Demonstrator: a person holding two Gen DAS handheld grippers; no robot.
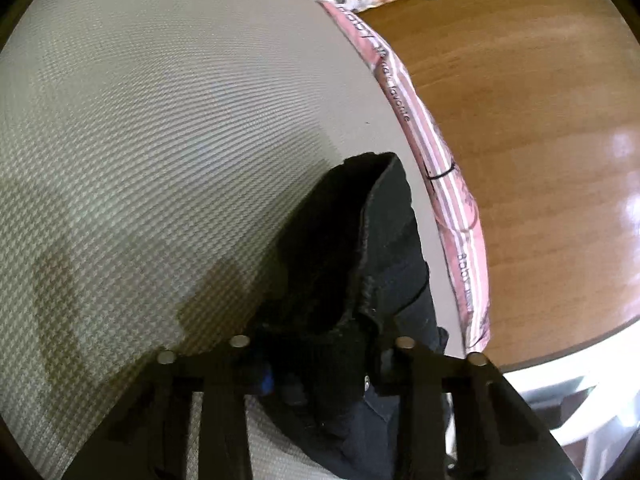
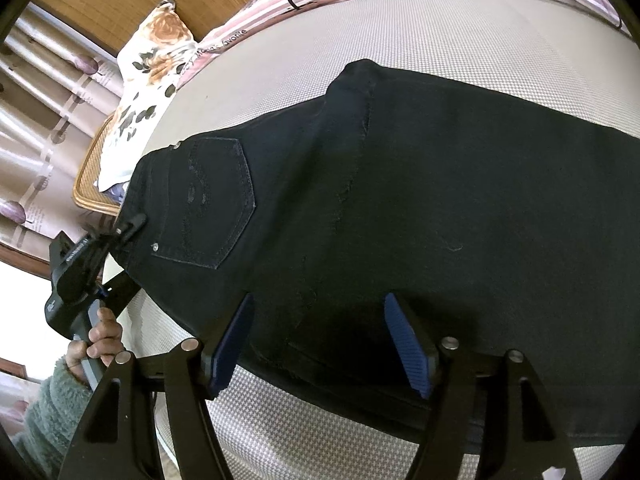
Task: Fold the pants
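Note:
Black pants (image 2: 400, 200) lie spread flat on a houndstooth-patterned bed surface (image 2: 440, 28), back pocket (image 2: 208, 200) facing up and waistband at the left. My left gripper (image 2: 130, 228) is shut on the waistband's edge, and a hand (image 2: 106, 336) in a fuzzy green sleeve holds it. In the left wrist view the pants (image 1: 352, 240) bunch up dark between that left gripper (image 1: 320, 368). My right gripper (image 2: 320, 344) stands open just over the near edge of the pants. Its blue pads (image 2: 408, 344) straddle the cloth without pressing it.
A pink striped sheet (image 1: 452, 192) with printed words runs along the bed's far side, beside a wooden floor (image 1: 520, 120). A floral pillow (image 2: 152, 64) lies at the bed's left corner on a rattan frame (image 2: 86, 188). Curtains (image 2: 40, 100) hang behind.

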